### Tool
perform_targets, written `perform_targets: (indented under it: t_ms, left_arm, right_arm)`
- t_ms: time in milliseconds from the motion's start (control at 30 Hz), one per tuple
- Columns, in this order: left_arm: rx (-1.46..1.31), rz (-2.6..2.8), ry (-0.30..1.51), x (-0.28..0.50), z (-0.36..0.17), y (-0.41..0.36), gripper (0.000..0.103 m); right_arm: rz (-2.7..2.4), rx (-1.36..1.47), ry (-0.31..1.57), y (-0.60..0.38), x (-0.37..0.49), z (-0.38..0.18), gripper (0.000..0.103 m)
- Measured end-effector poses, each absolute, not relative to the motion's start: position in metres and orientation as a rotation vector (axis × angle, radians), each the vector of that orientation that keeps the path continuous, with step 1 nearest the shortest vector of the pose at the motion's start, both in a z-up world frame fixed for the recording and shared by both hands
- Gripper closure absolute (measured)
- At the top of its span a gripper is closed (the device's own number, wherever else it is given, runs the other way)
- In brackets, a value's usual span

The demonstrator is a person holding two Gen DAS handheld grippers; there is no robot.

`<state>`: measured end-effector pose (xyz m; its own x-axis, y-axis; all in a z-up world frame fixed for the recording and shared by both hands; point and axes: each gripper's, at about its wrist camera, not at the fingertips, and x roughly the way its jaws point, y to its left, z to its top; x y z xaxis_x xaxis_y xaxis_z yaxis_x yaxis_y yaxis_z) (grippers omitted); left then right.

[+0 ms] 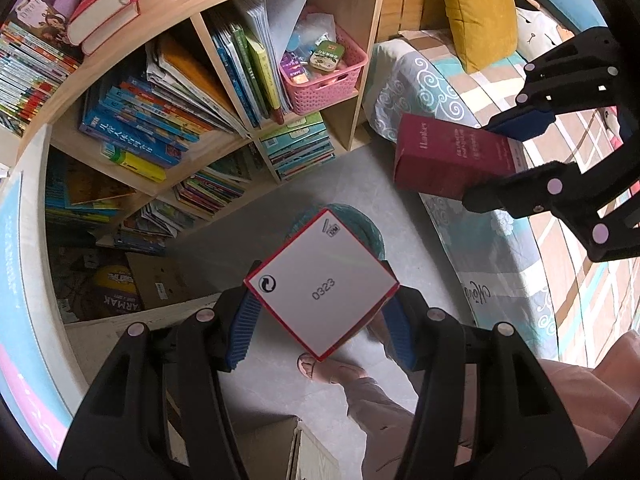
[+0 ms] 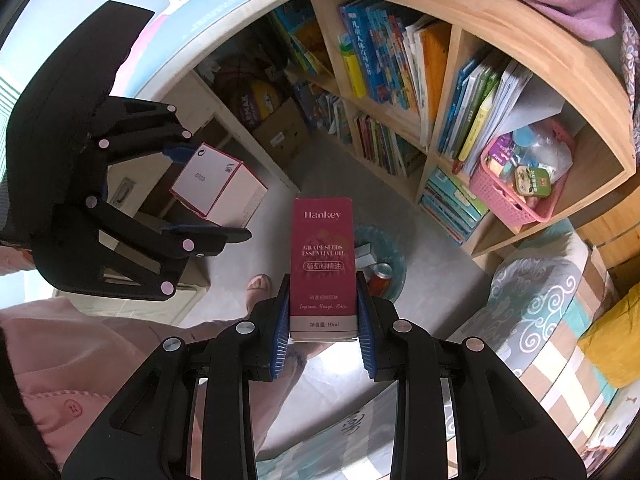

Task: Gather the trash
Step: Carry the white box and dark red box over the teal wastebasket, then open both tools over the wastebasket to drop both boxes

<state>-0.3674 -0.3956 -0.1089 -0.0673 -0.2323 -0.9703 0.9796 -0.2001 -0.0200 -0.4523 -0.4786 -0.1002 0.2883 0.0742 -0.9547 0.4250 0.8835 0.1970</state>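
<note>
My left gripper (image 1: pixel 320 320) is shut on a white box with red edges (image 1: pixel 322 282), marked 0323, held in the air above the floor. The box also shows in the right wrist view (image 2: pixel 218 188), with the left gripper (image 2: pixel 200 196) around it. My right gripper (image 2: pixel 323 308) is shut on a tall dark-pink Hankey carton (image 2: pixel 323 264); in the left wrist view the carton (image 1: pixel 444 156) sits between the right gripper's fingers (image 1: pixel 500 164). A bin lined with a teal bag (image 2: pixel 390 260) stands on the floor below, holding a red can (image 2: pixel 380 276). In the left wrist view its rim (image 1: pixel 360 220) peeks from behind the white box.
A wooden bookshelf (image 1: pixel 240 0) full of books stands behind, with a pink basket (image 1: pixel 324 76). A bed with a patterned blanket (image 1: pixel 480 240) and yellow pillow (image 1: pixel 476 8) is at the right. My sandalled foot (image 1: pixel 320 364) is on the grey floor. A cardboard box (image 1: pixel 304 452) sits below.
</note>
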Motion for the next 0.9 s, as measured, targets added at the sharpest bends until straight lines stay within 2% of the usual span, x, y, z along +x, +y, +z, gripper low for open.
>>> perform_targets:
  t_ms: [333, 433, 500, 533, 567, 900]
  left_arm:
    - [1.169, -1.507, 0.968, -0.369, -0.118, -0.399, 0.05]
    - [1.181, -1.509, 0.966, -0.371, -0.122, -0.401, 0.049]
    - [1.196, -1.505, 0.95, -0.372, -0.123, -0.403, 0.044]
    - [1.199, -1.505, 0.943, -0.373, -0.123, -0.404, 0.036]
    - [1.2, -1.506, 0.933, -0.374, -0.123, -0.404, 0.032]
    - [1.196, -1.527, 0.927, -0.374, -0.12, -0.415, 0.03]
  right_arm:
    - [-0.239, 0.475, 1.272, -0.48, -0.449, -0.104, 0.073]
    - [-0.244, 0.472, 1.269, -0.48, -0.449, -0.105, 0.07]
    - [-0.255, 0.478, 1.262, -0.483, -0.449, -0.106, 0.062]
    - [-0.264, 0.478, 1.259, -0.485, -0.45, -0.106, 0.056]
    - [-0.272, 0.48, 1.257, -0.488, -0.451, -0.106, 0.052]
    - [-0.305, 0.498, 1.254, -0.506, -0.458, -0.105, 0.052]
